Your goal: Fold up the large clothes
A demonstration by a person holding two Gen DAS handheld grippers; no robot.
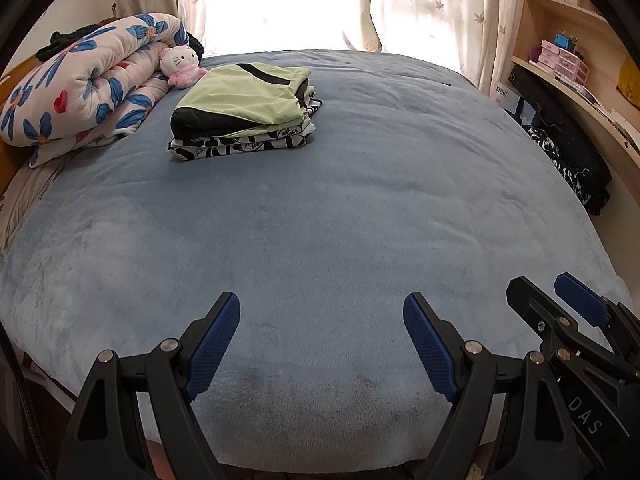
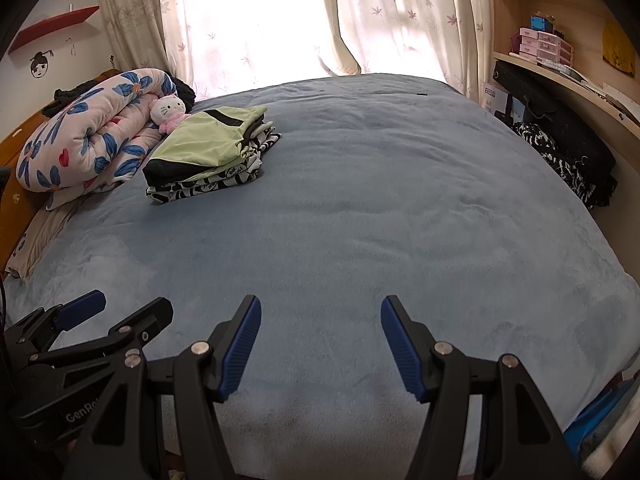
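A stack of folded clothes (image 1: 244, 110) lies at the far left of the blue bed (image 1: 340, 220), a light green and black garment on top of black-and-white printed ones. The right wrist view shows the same stack (image 2: 208, 150) on the bed (image 2: 360, 220). My left gripper (image 1: 322, 308) hovers open over the bed's near edge with nothing between its blue pads. Beside it, to the right, my right gripper (image 2: 320, 308) is open and empty too. Each gripper shows in the other's view: the right gripper (image 1: 556, 292) and the left gripper (image 2: 132, 304).
A rolled flowered quilt (image 1: 84, 84) and a white plush cat (image 1: 182, 64) lie at the bed's far left by the headboard. Dark bags and patterned cloth (image 1: 560, 148) sit under wooden shelves (image 1: 576, 60) to the right. Curtains (image 1: 420, 4) hang behind.
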